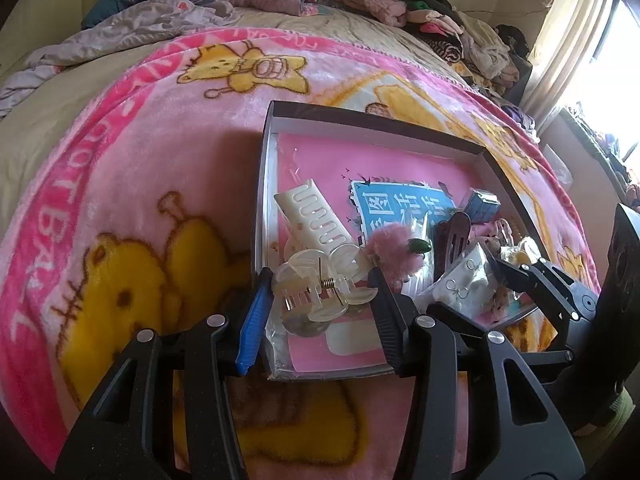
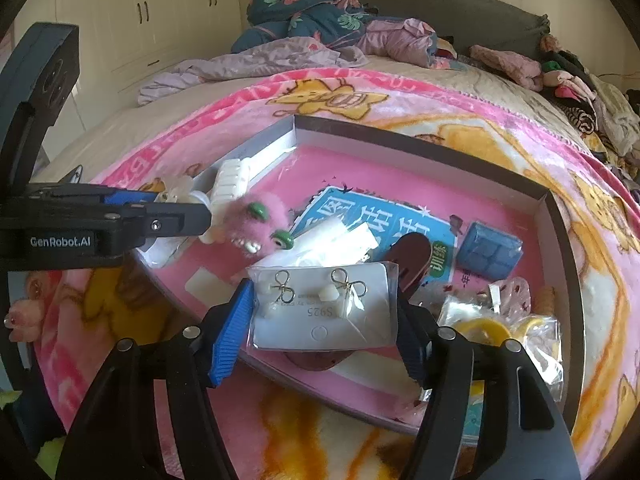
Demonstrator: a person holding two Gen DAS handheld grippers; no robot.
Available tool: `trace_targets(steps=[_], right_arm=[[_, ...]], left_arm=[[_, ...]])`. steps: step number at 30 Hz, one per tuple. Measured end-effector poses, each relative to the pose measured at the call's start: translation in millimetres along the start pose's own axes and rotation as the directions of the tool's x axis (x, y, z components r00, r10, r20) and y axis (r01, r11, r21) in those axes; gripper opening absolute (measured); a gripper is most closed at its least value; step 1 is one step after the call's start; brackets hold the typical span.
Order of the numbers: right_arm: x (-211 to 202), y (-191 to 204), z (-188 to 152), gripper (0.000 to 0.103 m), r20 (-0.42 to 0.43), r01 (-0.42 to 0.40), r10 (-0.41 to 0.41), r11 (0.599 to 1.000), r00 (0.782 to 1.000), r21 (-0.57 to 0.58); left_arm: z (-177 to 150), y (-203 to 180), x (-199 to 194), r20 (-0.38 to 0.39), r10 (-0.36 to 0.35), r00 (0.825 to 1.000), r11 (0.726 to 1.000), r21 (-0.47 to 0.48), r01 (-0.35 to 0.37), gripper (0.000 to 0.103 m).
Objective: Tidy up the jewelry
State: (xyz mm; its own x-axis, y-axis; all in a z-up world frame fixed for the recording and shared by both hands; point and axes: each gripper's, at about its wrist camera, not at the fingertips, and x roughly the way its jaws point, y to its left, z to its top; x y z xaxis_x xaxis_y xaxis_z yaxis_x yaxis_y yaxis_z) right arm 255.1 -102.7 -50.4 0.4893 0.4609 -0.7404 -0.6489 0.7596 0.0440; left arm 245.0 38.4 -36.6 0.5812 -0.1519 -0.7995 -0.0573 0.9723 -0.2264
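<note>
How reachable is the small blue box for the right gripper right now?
Probably not at once: the right gripper has the earring card between its fingers. The blue box itself lies uncovered just beyond.

— What do the two grippers look like?
— The left gripper (image 1: pixel 320 284) and the right gripper (image 2: pixel 326 312) match: black angular linkage arms, round silver screws at the pivots, one ribbed blue pad and one ribbed black pad.
— Any markings?
— White "GenRobot.AI" lettering on the left one's black side. Painted fingernails (image 2: pixel 18 322) show at the right-wrist view's left edge.
</note>
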Motion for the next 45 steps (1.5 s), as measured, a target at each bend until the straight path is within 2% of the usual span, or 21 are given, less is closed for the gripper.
trace_targets(steps=[9,12,15,21,24,26,34,45], right_arm=[[-13,-6,-7,0.075,0.009,0.011,-0.011,0.999,1.000,0.041],[-24,-8,-12,0.076,0.022,0.013,-0.014,0.998,1.000,0.055],[-36,-11,-16,0.079,0.036,0.019,-0.022,0.997,0.999,0.073],[-68,-17,-30,0.087,0.074,0.048,-0.057,0.991,0.996,0.122],[-84,-21,-37,0.090,0.090,0.069,-0.083,0.987,0.993,0.144],[-94,-22,-42,0.092,0.096,0.078,-0.094,0.985,0.991,0.157],[-125,-18,-61,0.095,0.120,0.115,-0.141,0.973,0.983,0.199],[-142,-6,-82,0.096,0.121,0.136,-0.167,0.964,0.979,0.229]], left_arm=[[1,0,-1,0.001,-0.007,1.000,1.000,-0.002,0.007,0.040],[0,-2,-1,0.004,-0.008,1.000,1.000,-0.001,0.008,0.048],[-1,-4,-6,0.012,-0.007,1.000,1.000,-0.002,0.007,0.049],[-8,-11,-30,0.053,0.003,0.999,1.000,0.004,-0.003,0.060],[-16,-15,-45,0.077,0.010,0.997,1.000,0.011,-0.011,0.068],[-24,-17,-53,0.087,0.017,0.996,1.000,0.017,-0.018,0.076],[-57,-23,-75,0.097,0.023,0.995,0.999,0.034,-0.027,0.090],[-88,-27,-93,0.107,0.038,0.994,0.998,0.040,-0.043,0.091]])
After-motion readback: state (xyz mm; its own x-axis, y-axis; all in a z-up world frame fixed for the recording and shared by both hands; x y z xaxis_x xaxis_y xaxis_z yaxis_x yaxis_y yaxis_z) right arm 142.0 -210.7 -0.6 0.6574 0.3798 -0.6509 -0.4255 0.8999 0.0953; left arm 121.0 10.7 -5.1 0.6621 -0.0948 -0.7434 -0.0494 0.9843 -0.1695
